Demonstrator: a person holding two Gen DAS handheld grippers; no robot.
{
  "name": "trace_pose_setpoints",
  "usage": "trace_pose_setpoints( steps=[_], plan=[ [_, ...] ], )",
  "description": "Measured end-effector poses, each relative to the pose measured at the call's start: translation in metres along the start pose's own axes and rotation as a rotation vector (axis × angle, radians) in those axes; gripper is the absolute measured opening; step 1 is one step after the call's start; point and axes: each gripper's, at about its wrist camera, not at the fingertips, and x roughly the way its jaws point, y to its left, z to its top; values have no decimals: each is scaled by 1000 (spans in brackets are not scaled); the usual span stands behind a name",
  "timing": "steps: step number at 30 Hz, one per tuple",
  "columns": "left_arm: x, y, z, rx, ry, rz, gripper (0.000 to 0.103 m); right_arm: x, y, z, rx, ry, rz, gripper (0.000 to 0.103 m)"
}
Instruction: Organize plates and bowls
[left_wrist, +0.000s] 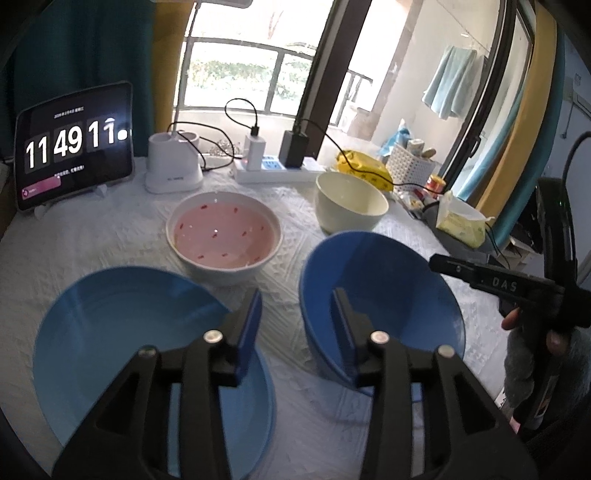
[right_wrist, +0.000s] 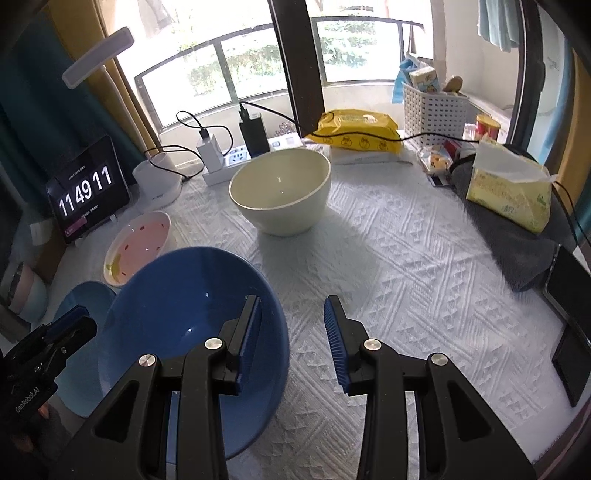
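Observation:
A light blue plate (left_wrist: 140, 332) lies at the near left and a deep blue bowl (left_wrist: 388, 291) at the near right of the white cloth. A pink-lined bowl (left_wrist: 223, 230) and a cream bowl (left_wrist: 351, 201) stand behind them. My left gripper (left_wrist: 297, 317) is open and empty, hovering over the gap between plate and blue bowl. My right gripper (right_wrist: 291, 328) is open and empty, straddling the right rim of the blue bowl (right_wrist: 184, 314). The cream bowl (right_wrist: 280, 188), pink bowl (right_wrist: 138, 245) and blue plate (right_wrist: 83, 299) also show in the right wrist view.
A tablet clock (left_wrist: 74, 147), a white lamp base (left_wrist: 173, 166) and a power strip with chargers (left_wrist: 273, 166) line the back. A yellow wipes pack (right_wrist: 356, 129), white basket (right_wrist: 434, 110), tissue pack (right_wrist: 509, 184) and dark phones (right_wrist: 570, 325) sit on the right.

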Motion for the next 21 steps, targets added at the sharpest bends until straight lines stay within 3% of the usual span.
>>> trace_pose_setpoints(
  steps=[21],
  plan=[
    [-16,25,10,-27,-52,32,46,-4,41,24,-98,-37,32,37]
  ],
)
